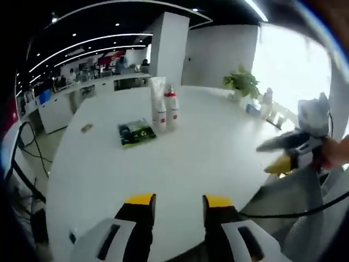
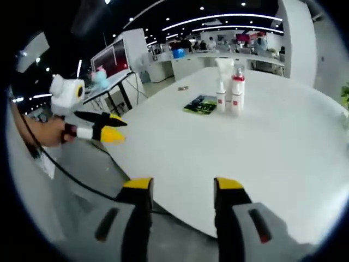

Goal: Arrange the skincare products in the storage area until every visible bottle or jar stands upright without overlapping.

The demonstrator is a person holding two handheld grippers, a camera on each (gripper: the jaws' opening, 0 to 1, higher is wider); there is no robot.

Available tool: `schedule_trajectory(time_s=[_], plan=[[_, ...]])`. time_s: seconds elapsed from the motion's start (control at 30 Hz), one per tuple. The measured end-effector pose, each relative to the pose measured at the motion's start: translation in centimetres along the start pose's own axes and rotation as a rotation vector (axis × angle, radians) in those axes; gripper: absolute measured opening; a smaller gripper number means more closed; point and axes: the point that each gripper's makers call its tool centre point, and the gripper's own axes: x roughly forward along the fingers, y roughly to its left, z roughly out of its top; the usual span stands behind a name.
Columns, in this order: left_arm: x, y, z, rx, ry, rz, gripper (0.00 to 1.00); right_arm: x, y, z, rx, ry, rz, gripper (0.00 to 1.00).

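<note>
White tabletop [image 1: 207, 158], large, rounded at the near edge: seen in the left gripper view, going left to right. A small dark item [image 1: 86, 127] is set near the left edge, too small to be identified. A flat green and black packet [image 1: 136, 132] is laid toward the far middle of the tabletop. Just right of it, a white tube [image 1: 158, 103] and a white bottle with a red cap [image 1: 172, 106] are stood upright, side by side, very close together; contact cannot be judged. A potted plant [image 1: 241, 83] is placed at the far right edge. The left gripper [image 1: 179, 201] is held above the near edge with its yellow-tipped jaws parted and nothing between them. The right gripper [image 1: 283, 155] is seen off the right edge, held in a hand [image 1: 339, 153]; its jaws appear drawn nearly together, with nothing held. In the right gripper view, the right gripper [image 2: 182, 185] is shown over the near edge with jaws apart, unloaded, and the left gripper [image 2: 112, 128] is seen at left, off the tabletop.
</note>
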Motion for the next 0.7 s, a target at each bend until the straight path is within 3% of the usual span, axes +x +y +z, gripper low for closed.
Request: schedule_trajectory(time_s=[0.03,0.07,0.13,0.17,0.23,0.3,0.37,0.43,0.5,0.6,0.7], plan=[[-0.2,0.6,0.0,-0.007,0.0,0.008,0.4,0.0,0.0,0.0,0.0,0.003,-0.002,0.45],[-0.9,3.6,0.1,-0.01,-0.01,0.049,0.41,0.1,0.1,-0.1,0.002,0.013,-0.015,0.45],[-1.5,6.5,-0.4,-0.026,-0.018,0.068,0.43,0.1,-0.1,-0.1,0.002,0.024,-0.04,0.45],[-1.8,8.6,-1.3,-0.04,0.002,0.084,0.46,0.0,-0.3,0.0,0.011,0.02,-0.061,0.45],[-2.3,12.0,-4.0,-0.028,0.088,0.112,0.52,-0.2,-0.4,0.0,0.042,0.016,-0.082,0.45],[-2.5,14.0,-6.6,-0.018,0.184,0.091,0.63,-0.3,-0.4,0.1,0.046,0.013,-0.107,0.45],[-2.6,15.6,-8.5,0.012,0.243,0.076,0.71,-0.3,-0.3,0.0,0.052,0.015,-0.118,0.45],[-2.8,17.2,-10.0,0.102,0.302,0.061,0.69,-0.2,-0.1,-0.1,0.052,0.021,-0.125,0.45],[-2.8,18.1,-10.6,0.164,0.327,0.06,0.69,-0.2,0.2,-0.1,0.044,0.028,-0.128,0.45],[-2.4,17.5,-10.9,0.203,0.352,-0.004,0.68,-0.2,0.3,0.0,0.044,0.026,-0.131,0.45],[-2.0,17.9,-12.0,0.274,0.411,-0.029,0.66,-0.1,0.4,0.0,0.053,0.03,-0.136,0.45]])
